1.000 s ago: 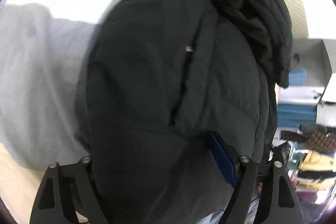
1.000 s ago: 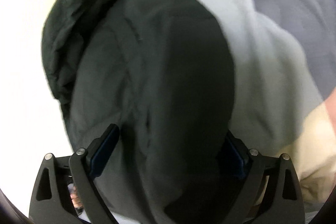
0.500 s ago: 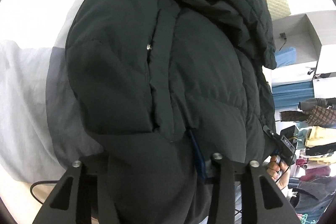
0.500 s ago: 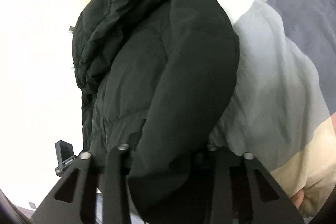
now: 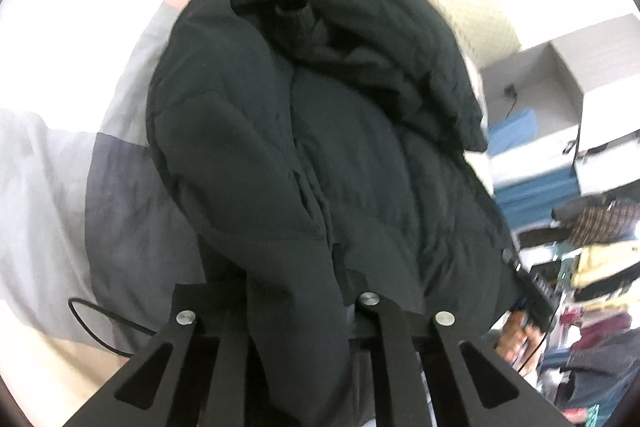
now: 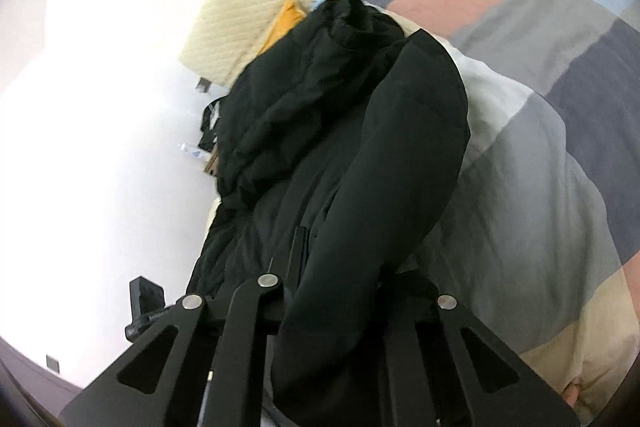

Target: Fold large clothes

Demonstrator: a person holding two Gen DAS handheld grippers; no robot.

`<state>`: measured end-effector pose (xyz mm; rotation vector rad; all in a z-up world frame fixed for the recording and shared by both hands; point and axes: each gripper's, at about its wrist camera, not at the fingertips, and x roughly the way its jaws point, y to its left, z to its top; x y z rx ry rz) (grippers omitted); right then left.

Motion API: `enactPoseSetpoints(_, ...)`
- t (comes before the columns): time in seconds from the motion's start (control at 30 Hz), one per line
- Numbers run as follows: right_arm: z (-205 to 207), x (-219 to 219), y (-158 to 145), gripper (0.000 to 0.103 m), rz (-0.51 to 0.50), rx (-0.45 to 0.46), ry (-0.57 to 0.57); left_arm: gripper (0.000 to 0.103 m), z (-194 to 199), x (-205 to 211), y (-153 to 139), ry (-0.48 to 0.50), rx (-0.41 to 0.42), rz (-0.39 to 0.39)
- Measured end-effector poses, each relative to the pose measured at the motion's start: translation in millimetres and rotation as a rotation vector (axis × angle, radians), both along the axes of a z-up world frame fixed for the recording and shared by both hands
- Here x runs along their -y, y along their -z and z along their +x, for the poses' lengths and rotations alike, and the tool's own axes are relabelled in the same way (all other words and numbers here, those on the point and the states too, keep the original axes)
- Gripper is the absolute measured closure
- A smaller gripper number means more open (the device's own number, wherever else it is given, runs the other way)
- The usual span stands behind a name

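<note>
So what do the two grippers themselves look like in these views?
Both the left gripper and the right gripper are matte black, with flat angular fingers, triangular cut-outs and round silver screws. A thin black cable loops beside the left one.

jacket point(image 5: 340, 155): black padded cloth, matt, softly puffed and creased
left gripper point(image 5: 296, 311): matt black plastic arms with bright, smooth metal pivot pins
right gripper point(image 6: 340, 291): the same matt black plastic with shiny metal pins
bedcover point(image 6: 560, 115): soft matt cloth in colour blocks, lightly wrinkled
headboard point(image 6: 256, 7): cream quilted padding with a slight sheen
cable point(image 5: 100, 323): thin, smooth black plastic
</note>
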<state>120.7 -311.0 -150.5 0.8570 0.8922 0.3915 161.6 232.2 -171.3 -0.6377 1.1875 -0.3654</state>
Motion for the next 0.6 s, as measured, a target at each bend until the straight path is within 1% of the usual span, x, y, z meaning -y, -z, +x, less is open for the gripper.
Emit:
enactPoseSetpoints(0.1, -2.0, 3.5, -15.6, 0.093, 0.005, 0.040, -0.011, 0.093, -10.4, 5.2, -18.1, -0.014, 0.036, -0.006)
enactPoseSetpoints(0.17, -4.3, 8.5, -28.9, 0.093, 0.008, 0.067, -0.013, 0.094, -20.6, 5.0, -37.6, -0.022, 0.068, -0.019)
enactPoseSetpoints(0.27, -8.6, 17.6, -48.3, 0.093, 0.027, 0.112, -0.004, 0.094, -36.9, -5.9, -69.2, -0.043, 0.112, -0.032)
enactPoseSetpoints(0.43, -16.0, 36.3, -81.6, 0.093, 0.105, 0.193, 0.035, 0.094, -69.5, -25.7, -126.7, -0.088, 0.182, -0.054)
enactPoseSetpoints(0.6, -31.5, 44.0, -106.6, 0.093, 0.147, 0.255, 0.034, 0.095, -102.2, -39.5, -165.3, -0.112, 0.224, -0.071)
